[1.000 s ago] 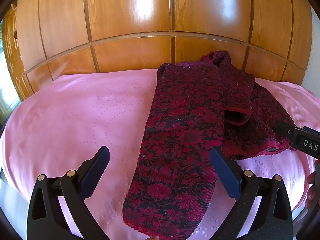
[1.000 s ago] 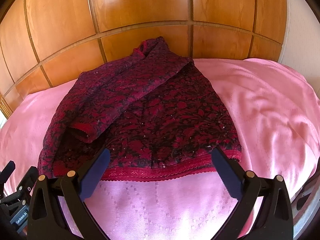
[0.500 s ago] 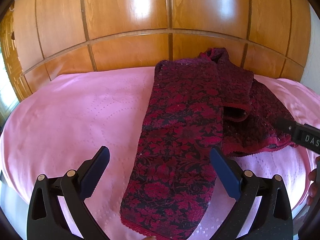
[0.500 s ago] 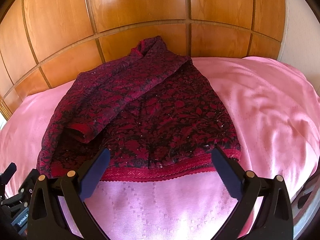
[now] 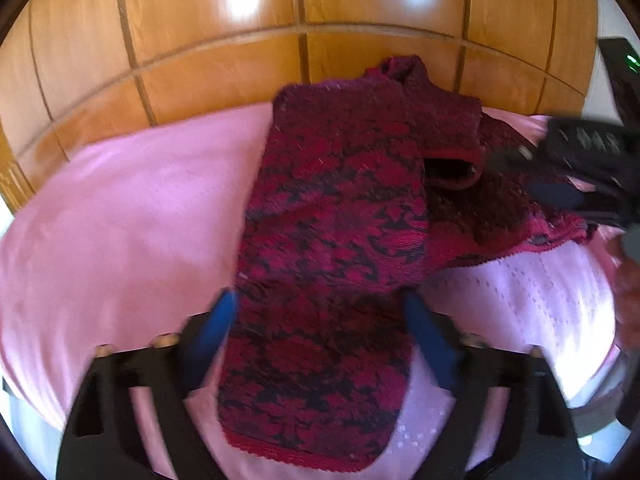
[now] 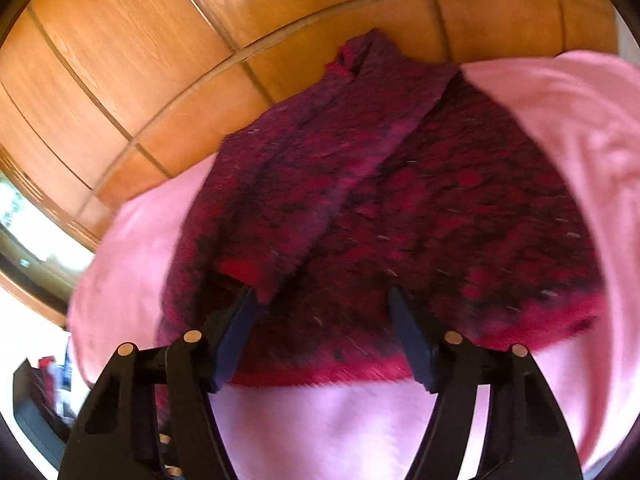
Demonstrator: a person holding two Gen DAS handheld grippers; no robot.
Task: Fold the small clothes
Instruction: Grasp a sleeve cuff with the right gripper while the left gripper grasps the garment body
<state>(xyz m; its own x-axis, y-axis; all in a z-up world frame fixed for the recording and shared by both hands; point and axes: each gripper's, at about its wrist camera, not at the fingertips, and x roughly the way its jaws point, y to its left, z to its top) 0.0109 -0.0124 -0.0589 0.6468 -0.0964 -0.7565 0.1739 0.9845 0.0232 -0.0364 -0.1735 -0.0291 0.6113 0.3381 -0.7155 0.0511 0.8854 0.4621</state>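
The dark red floral garment (image 5: 336, 216) lies partly folded on a pink bedspread (image 5: 120, 208) in front of a wooden panelled wall (image 5: 200, 40), one long folded panel running down toward the left gripper (image 5: 316, 320). In the left wrist view that gripper's jaws are closing, moderately wide, with the near end of the panel lying between the blue pads, which do not yet appear to press on it; the panel's hem lies behind the fingertips, close to the camera. Out to the right of the jaws, the right gripper (image 5: 560, 196) reaches over the garment's far hem. The risk here is that the pads close on the top layer only, or catch the bedspread along with the cloth, and drag the fold askew. In the right wrist view, blurred by motion, the right gripper (image 6: 320, 300) is also closing at a middling width over the red-trimmed hem (image 6: 320, 376), which crosses between the pads; whether they touch cloth cannot be told. A folded sleeve cuff (image 6: 240, 268) sits just ahead of the left-side pad, and a pinch there could snag it and undo the fold. Uneven lifting by the two hands would likely skew the garment.
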